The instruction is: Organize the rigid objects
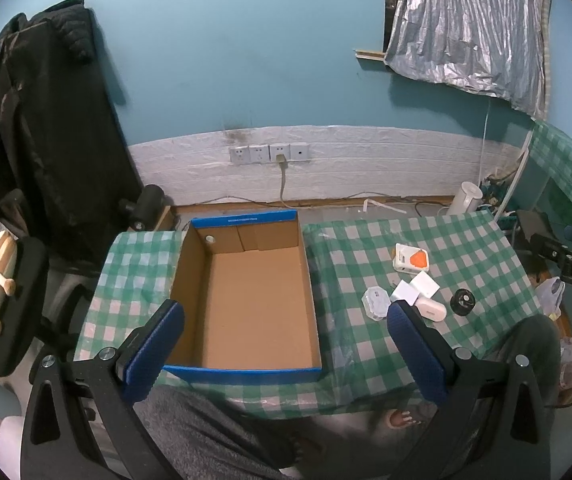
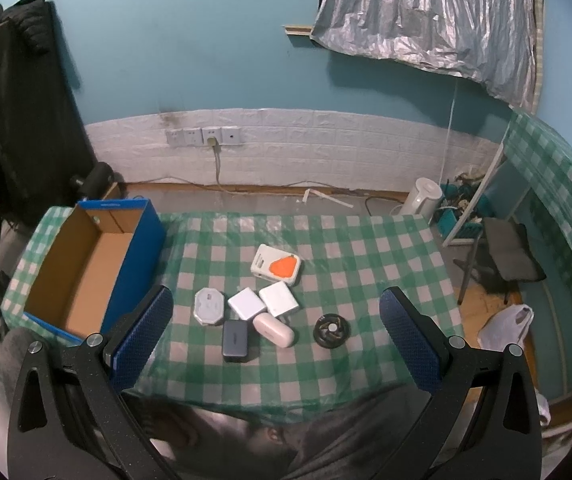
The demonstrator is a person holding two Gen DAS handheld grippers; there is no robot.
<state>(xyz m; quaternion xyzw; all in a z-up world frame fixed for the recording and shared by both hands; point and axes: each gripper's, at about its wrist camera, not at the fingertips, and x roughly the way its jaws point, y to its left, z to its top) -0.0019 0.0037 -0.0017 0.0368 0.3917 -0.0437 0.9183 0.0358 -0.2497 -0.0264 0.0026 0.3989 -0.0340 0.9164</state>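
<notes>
The left gripper (image 1: 285,322) hangs above the desk (image 1: 350,356) with its blue-padded fingers (image 1: 154,354) spread wide and gripping nothing; between them lies the open cardboard box (image 1: 254,292), blue on its outer walls, its brown floor bare. The right gripper (image 2: 276,326) hovers likewise, fingers (image 2: 410,344) spread wide apart and empty, and the loose things sit on the green checked cloth between and just beyond them.

In the right wrist view, nearest the fingers lies a dark grey case (image 2: 235,340), touching a pale pink oval case (image 2: 274,330) at its 3 o'clock. A black round disc (image 2: 332,331) sits apart at 3 o'clock of that. At 12 o'clock of the grey case lie two white square blocks (image 2: 264,302) side by side, with a grey octagonal case (image 2: 209,306) at their 9 o'clock. Farther back, at 12 o'clock, rests a white box with an orange patch (image 2: 276,264). The box stands at 9 o'clock of the cluster, well apart from it, at the desk's left end.

A person's grey-clad legs (image 1: 202,436) show under the near desk edge.
</notes>
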